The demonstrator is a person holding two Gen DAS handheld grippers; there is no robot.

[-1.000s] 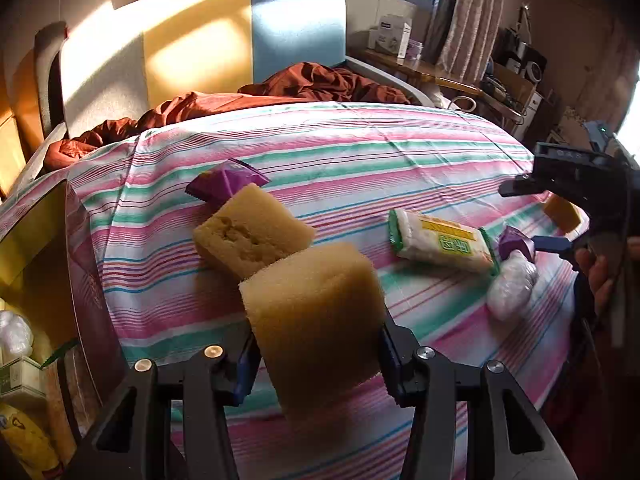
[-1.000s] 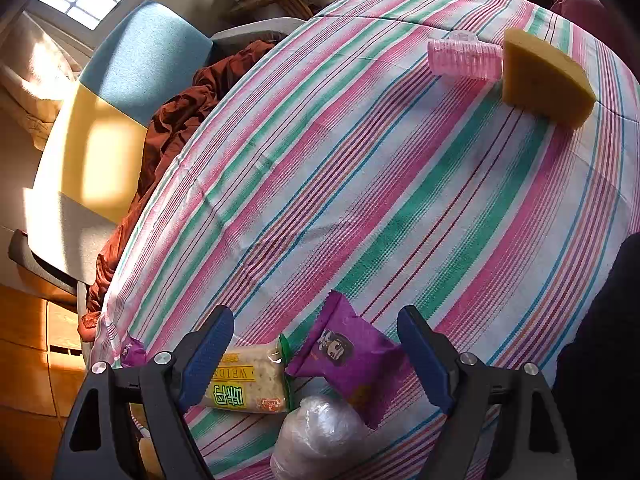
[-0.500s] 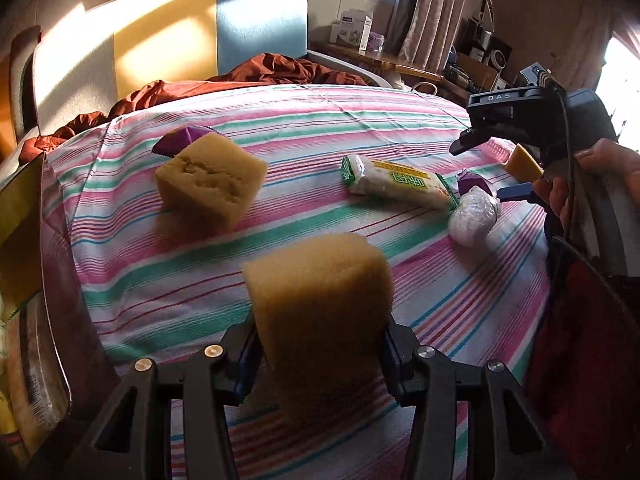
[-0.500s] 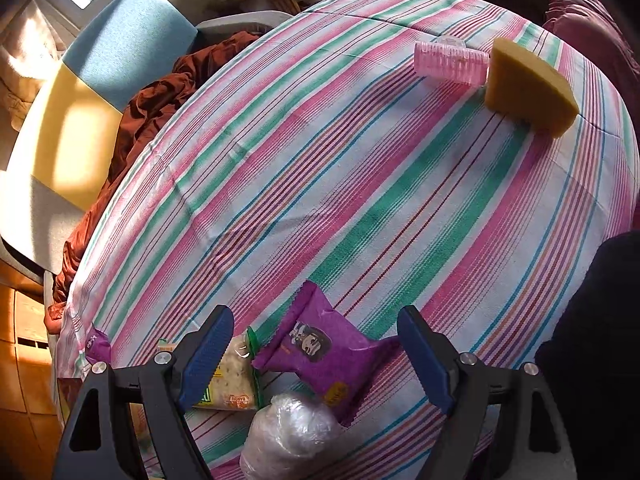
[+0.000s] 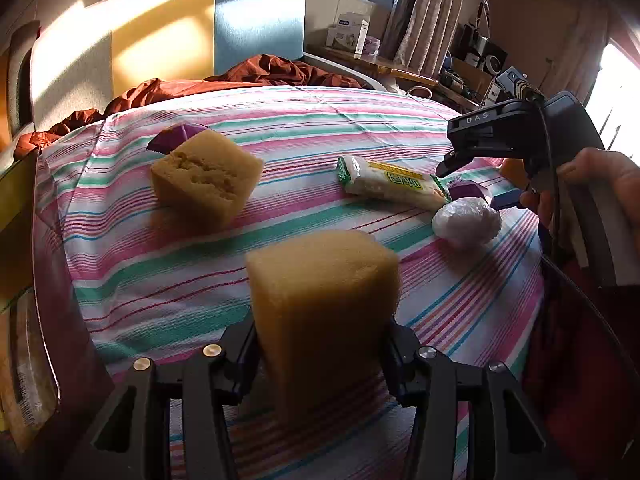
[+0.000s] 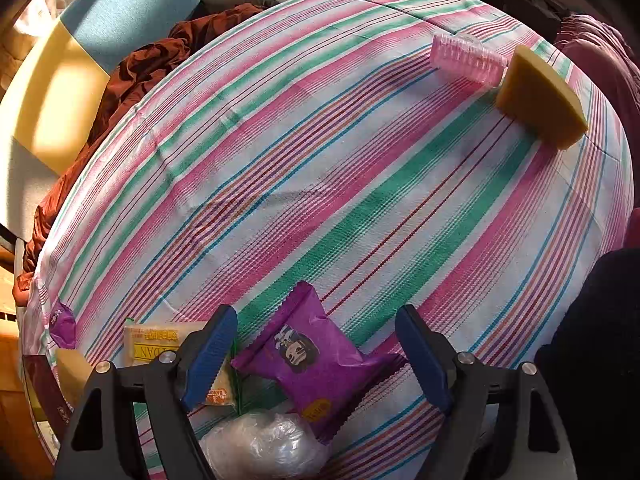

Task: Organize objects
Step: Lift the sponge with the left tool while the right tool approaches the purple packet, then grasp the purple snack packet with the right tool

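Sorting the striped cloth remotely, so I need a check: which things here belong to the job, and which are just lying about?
Job: sponge block in left gripper; second sponge; cracker pack; purple snack packet under open right gripper; plastic-wrapped ball; pink roller; sponge wedge.
Lying about: rust blanket; white box.

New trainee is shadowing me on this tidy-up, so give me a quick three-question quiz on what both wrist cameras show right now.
1. True or false: the left gripper is shut on a yellow sponge block.
2. What lies between the open fingers of the right gripper? A) pink ridged roller B) purple snack packet C) sponge wedge
3. Fill in: beside the sponge wedge at the far edge of the striped cloth lies a pink ridged ______.

Key: 1 true. 2 B, the purple snack packet; the fingers do not press it. 3 roller.
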